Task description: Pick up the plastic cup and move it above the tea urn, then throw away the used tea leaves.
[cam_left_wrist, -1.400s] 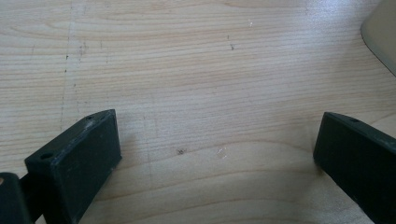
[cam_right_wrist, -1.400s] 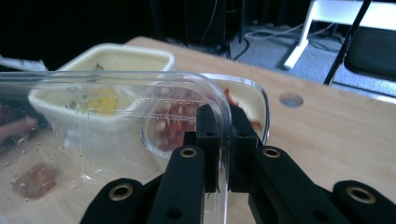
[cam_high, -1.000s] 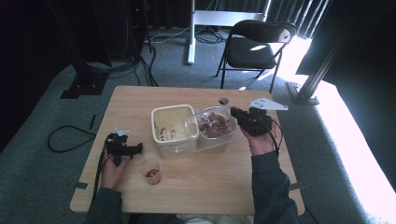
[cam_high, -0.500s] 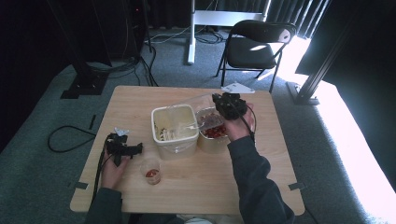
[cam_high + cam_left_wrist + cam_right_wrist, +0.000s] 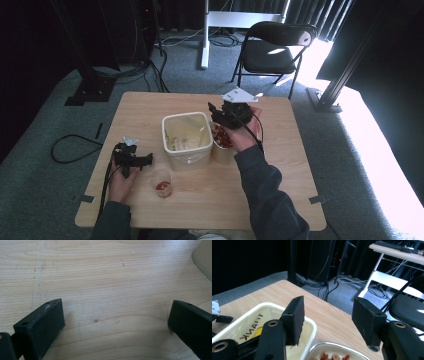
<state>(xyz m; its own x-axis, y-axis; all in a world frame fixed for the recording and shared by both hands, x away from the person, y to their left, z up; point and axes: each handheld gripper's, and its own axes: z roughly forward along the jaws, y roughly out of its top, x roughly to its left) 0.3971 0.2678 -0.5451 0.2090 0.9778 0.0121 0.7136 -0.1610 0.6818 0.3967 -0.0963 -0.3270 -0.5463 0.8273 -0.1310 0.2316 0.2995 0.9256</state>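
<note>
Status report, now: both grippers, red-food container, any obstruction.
Left gripper open, resting on table. Right gripper just opened, empty, above container of red pieces. Nothing in the way.

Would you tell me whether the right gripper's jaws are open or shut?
Open: the right gripper has just been opening, nothing between its jaws, above the white tub.

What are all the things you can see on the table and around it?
Tub: one, cream-white, middle of the table.
Bowl: one, clear, red bits inside, touching the tub's right side.
Small cup: one, clear, red bit inside, near the front edge.
Table: one, light wood.
Chair: one, black, behind the table.
Desk: one, white, far back.
Cable: one, black, on the carpet at left.
Left gripper: black, open, low over the table.
Right gripper: black, fingers just opening, nothing between them, above the bowl.
</note>
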